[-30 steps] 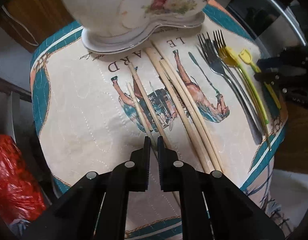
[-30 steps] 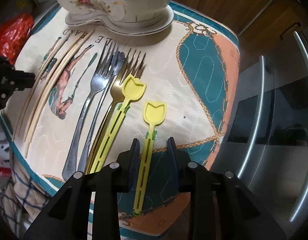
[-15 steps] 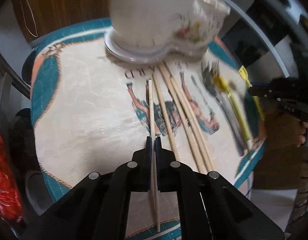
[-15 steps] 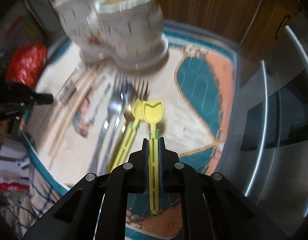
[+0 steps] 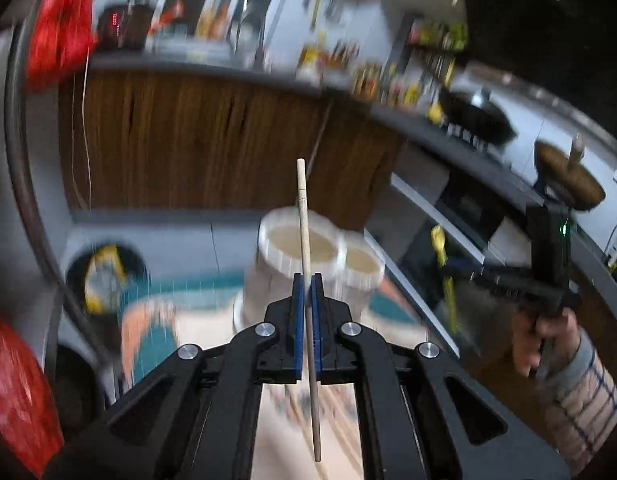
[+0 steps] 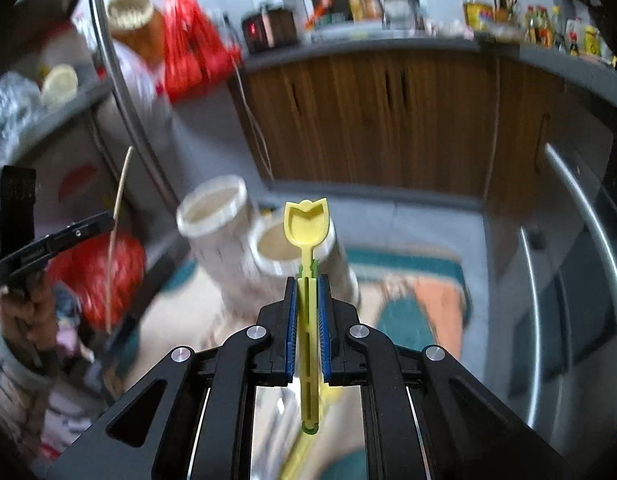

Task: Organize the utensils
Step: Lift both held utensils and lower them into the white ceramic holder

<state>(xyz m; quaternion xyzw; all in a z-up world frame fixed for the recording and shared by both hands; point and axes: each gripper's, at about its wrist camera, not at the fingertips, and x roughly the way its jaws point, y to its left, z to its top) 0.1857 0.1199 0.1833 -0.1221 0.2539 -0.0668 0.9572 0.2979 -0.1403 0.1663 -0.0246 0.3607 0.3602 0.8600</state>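
My left gripper is shut on a pale wooden chopstick, which stands nearly upright in front of the white two-cup ceramic holder. My right gripper is shut on the handle of a yellow tulip-shaped spoon, bowl end up, just before the holder's right cup. Both are lifted above the mat. The left wrist view has the right gripper and its spoon at the right. In the right wrist view the left gripper holds the chopstick at the left.
The teal and orange mat lies under the holder, with more chopsticks and a yellow utensil blurred below the grippers. Wooden cabinets stand behind. A fridge handle is at the right, red bags at the left.
Both grippers closed on their utensils, then rose off the mat and tipped upward. The chopstick and the yellow spoon came up with them, and the holder's open tops now show.
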